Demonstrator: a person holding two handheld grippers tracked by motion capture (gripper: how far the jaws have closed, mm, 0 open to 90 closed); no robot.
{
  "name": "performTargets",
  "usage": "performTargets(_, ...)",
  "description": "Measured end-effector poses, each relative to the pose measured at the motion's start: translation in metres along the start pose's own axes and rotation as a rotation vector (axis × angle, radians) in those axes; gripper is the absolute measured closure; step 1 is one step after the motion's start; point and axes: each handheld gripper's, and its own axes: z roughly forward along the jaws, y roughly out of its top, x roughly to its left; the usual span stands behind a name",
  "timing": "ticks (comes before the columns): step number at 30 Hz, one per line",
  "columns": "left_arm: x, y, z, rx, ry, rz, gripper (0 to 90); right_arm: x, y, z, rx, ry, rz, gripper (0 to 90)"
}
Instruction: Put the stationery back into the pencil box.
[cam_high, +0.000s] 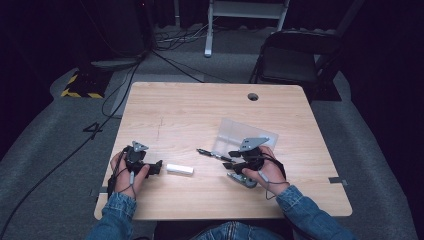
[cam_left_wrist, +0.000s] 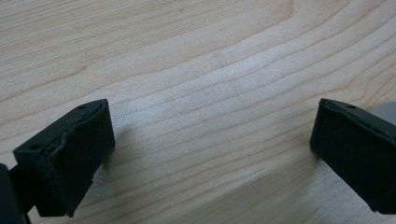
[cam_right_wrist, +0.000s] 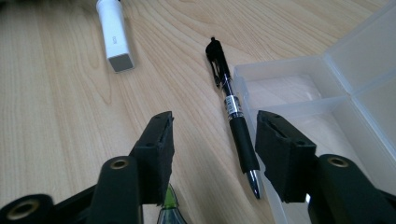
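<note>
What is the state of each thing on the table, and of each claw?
Black pen: lying flat beside the box, not gripped.
Clear plastic box: open, compartments in view empty.
White stick: lying flat, untouched.
Left claw: open, nothing between the jaws.
Right claw: open, over the pen.

The right gripper (cam_right_wrist: 212, 154) hangs low over the wooden table (cam_right_wrist: 56, 116), jaws apart with nothing clamped. A black pen (cam_right_wrist: 233, 116) lies between them, alongside a clear compartment box (cam_right_wrist: 327, 93). A white rectangular stick (cam_right_wrist: 113, 35) lies farther off.
</note>
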Motion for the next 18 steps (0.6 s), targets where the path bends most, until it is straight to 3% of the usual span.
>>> performTargets(7,0.0,0.0,0.0,0.0,0.0,-0.001,0.0,0.003,0.006,0.007,0.005,-0.025,-0.026,59.1)
performTargets(18,0.0,0.0,0.0,0.0,0.0,0.0,0.0,0.002,0.005,0.023,0.041,-0.04,-0.062,59.7)
